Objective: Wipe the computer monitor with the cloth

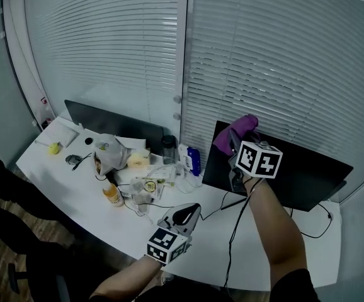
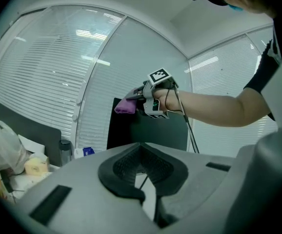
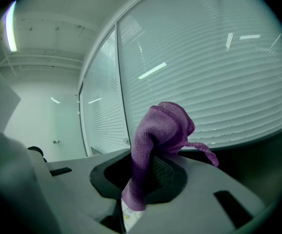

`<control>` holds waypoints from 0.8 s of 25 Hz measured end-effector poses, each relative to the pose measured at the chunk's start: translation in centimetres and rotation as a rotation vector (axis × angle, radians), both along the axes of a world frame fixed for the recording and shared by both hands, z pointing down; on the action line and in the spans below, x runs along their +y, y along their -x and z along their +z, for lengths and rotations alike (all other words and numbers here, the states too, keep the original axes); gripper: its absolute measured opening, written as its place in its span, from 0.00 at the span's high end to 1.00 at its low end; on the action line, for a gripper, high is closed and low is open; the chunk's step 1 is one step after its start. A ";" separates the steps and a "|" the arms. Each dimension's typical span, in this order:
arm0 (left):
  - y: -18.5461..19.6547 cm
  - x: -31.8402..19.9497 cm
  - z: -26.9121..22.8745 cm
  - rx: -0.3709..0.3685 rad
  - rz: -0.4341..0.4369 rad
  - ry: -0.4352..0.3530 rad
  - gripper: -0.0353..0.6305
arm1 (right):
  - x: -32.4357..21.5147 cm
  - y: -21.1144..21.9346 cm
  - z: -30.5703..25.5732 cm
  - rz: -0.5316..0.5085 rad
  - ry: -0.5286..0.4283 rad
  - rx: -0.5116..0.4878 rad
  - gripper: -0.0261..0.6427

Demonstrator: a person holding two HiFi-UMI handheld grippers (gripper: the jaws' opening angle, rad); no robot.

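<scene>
The black monitor (image 1: 295,175) stands on the white table (image 1: 62,187) at the right, in front of the window blinds. My right gripper (image 1: 234,145) is raised at the monitor's upper left corner and is shut on the purple cloth (image 1: 235,133), which bunches up above the jaws. In the right gripper view the cloth (image 3: 160,130) sticks up from between the pads of the right gripper (image 3: 141,179). My left gripper (image 1: 187,215) hovers low over the table's front edge, shut on nothing. The left gripper view shows the left gripper (image 2: 142,179), the monitor (image 2: 131,130) and the cloth (image 2: 125,106) beyond.
A second dark monitor (image 1: 113,123) stands at the back left. Clutter fills the table's middle: a plastic bag (image 1: 109,153), an orange bottle (image 1: 112,195), a dark cup (image 1: 168,148) and small packets. Cables (image 1: 232,225) trail from the monitor over the table. Blinds (image 1: 283,61) close off the back.
</scene>
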State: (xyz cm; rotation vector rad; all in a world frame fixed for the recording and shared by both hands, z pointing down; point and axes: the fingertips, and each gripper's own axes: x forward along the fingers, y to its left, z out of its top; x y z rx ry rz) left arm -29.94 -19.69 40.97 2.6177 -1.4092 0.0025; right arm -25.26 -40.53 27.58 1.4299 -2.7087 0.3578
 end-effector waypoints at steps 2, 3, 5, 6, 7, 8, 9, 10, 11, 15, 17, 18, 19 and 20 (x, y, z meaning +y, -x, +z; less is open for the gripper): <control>1.0 -0.2 0.1 0.006 0.005 0.004 0.94 | -0.2 1.2 -0.1 -0.001 -0.002 0.008 0.86; 1.4 -0.4 0.2 0.008 0.006 0.006 0.94 | -0.3 1.7 0.0 -0.001 -0.002 0.010 0.86; 2.3 -0.9 0.4 0.011 0.010 0.007 0.94 | -0.7 2.5 0.2 0.002 -0.002 0.012 0.86; 2.6 -1.2 0.5 0.012 0.012 0.007 0.94 | -0.8 2.8 0.3 0.003 -0.001 0.013 0.86; 2.9 -1.3 0.6 0.013 0.015 0.008 0.94 | -0.8 3.1 0.4 0.004 -0.001 0.014 0.86; 3.1 -1.4 0.6 0.015 0.018 0.009 0.94 | -0.8 3.4 0.4 0.005 0.000 0.016 0.86; 3.3 -1.4 0.6 0.017 0.023 0.009 0.94 | -0.7 3.8 0.4 0.004 0.000 0.018 0.86; 3.4 -1.5 0.5 0.018 0.027 0.009 0.94 | -0.6 4.1 0.5 0.004 0.001 0.020 0.86; 3.5 -1.6 0.5 0.019 0.032 0.009 0.94 | -0.6 4.4 0.5 0.003 0.001 0.021 0.86; 4.0 -1.6 0.6 0.018 0.047 0.008 0.94 | -0.4 5.2 0.5 0.002 -0.002 0.022 0.86; 4.3 -1.7 0.7 0.016 0.051 0.010 0.94 | -0.5 5.4 0.5 0.008 -0.003 0.021 0.86; 4.4 -1.7 0.7 0.015 0.052 0.010 0.94 | -0.6 5.4 0.6 0.011 -0.003 0.020 0.86; 4.7 -1.8 0.7 0.015 0.051 0.011 0.94 | -0.6 5.5 0.7 0.013 -0.002 0.019 0.86; 4.8 -1.8 0.8 0.016 0.050 0.012 0.94 | -0.7 5.6 0.8 0.014 0.000 0.019 0.86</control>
